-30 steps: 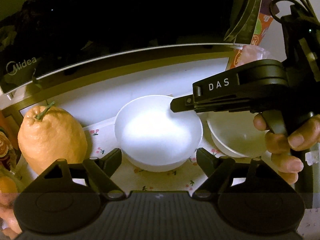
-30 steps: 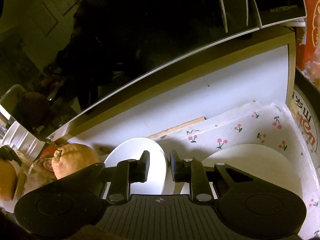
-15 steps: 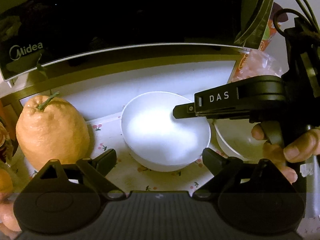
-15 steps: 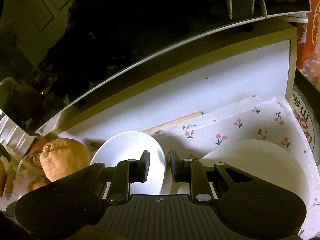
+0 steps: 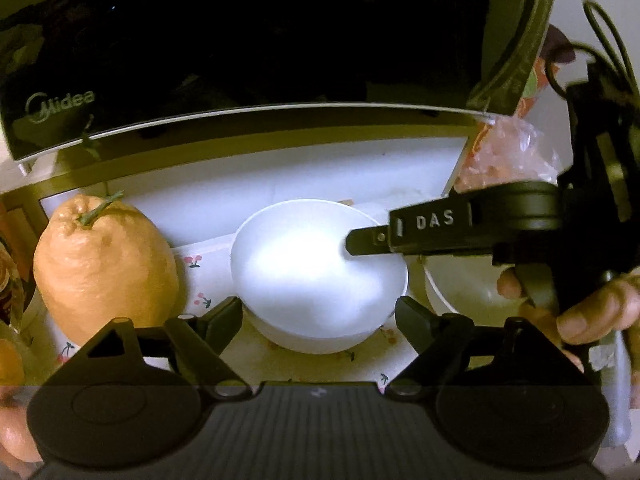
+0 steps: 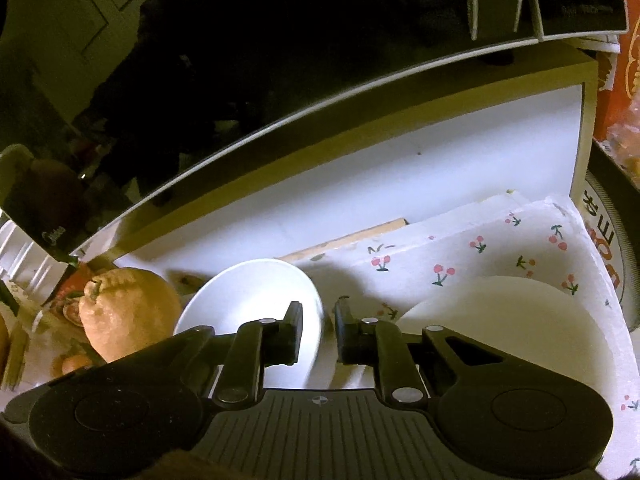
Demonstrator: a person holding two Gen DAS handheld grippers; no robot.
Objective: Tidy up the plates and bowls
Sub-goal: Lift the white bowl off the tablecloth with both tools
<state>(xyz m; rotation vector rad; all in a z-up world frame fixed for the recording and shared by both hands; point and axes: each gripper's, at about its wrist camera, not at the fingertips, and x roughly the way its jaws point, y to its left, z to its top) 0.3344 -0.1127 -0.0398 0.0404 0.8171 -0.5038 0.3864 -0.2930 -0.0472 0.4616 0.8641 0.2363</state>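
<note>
While the left gripper is closing, a white bowl is seen between its spread fingers, and the right gripper is set on the bowl's rim.

Nearest in the left view, the left jaws are still held wide at either side of the bowl, with the pads not yet pressed to it. The bowl is set on a cherry-print cloth, just beside a large citrus fruit. From the right, the right gripper is reached over the bowl's far rim; its jaws are drawn nearly together, and the rim appears to be pinched between them, though the contact is partly hidden. A second white dish is set just right of the bowl. Behind, a microwave is seen on a shelf.
</note>
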